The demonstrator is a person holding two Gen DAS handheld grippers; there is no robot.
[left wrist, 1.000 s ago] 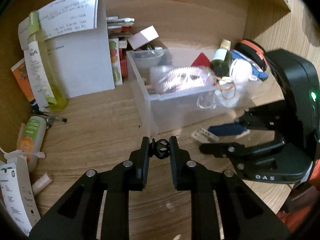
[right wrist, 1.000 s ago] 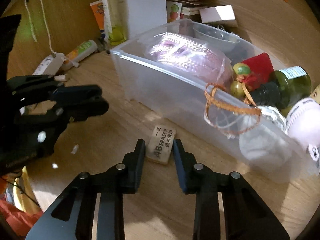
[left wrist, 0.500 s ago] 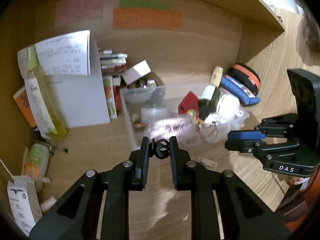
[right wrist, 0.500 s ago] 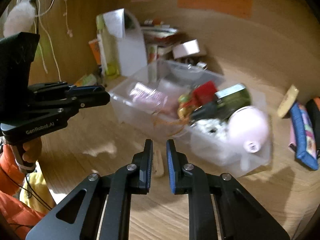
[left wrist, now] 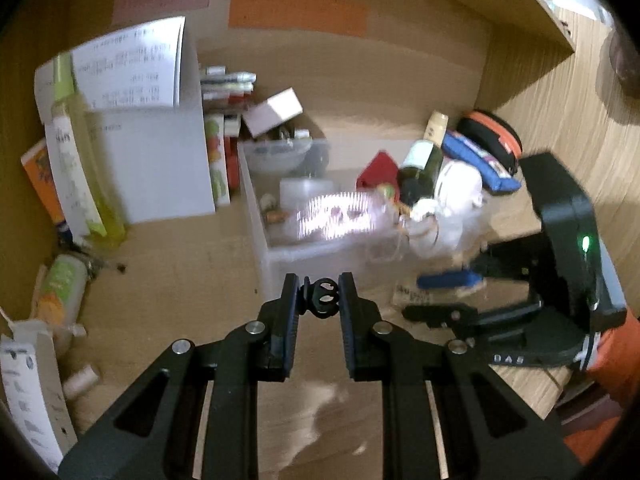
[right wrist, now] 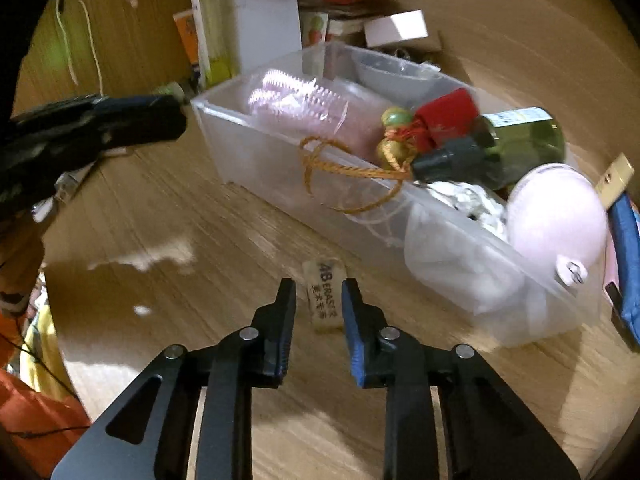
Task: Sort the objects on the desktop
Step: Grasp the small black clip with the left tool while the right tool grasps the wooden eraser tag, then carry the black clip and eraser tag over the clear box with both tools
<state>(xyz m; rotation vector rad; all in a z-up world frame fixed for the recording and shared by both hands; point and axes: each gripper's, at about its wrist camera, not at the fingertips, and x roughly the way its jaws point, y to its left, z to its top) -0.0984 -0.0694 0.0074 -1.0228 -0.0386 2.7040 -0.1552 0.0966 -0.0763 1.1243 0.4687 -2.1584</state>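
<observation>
My left gripper point(left wrist: 319, 300) is shut on a small black clip point(left wrist: 323, 299), held above the wooden desk in front of the clear plastic bin point(left wrist: 264, 236). My right gripper point(right wrist: 319, 300) is open, its fingers on either side of a cream 4B eraser point(right wrist: 325, 295) that lies on the desk beside the bin's point(right wrist: 280, 176) near wall. In the left wrist view the right gripper point(left wrist: 440, 296) is low at the right, with the eraser point(left wrist: 412, 294) between its fingers. The bin holds a pink brush, a green bottle point(right wrist: 516, 140), a red item and a white round object.
White papers and a yellow-green bottle point(left wrist: 84, 184) stand at the back left. A tube point(left wrist: 60, 292) and a white box point(left wrist: 28, 392) lie at the left. A blue pouch point(left wrist: 480, 160) and an orange-black case point(left wrist: 492, 136) lie beside the bin at the right.
My right gripper has come down from above, opened, and now straddles the eraser. My left gripper has moved a little closer to the bin, still holding the clip.
</observation>
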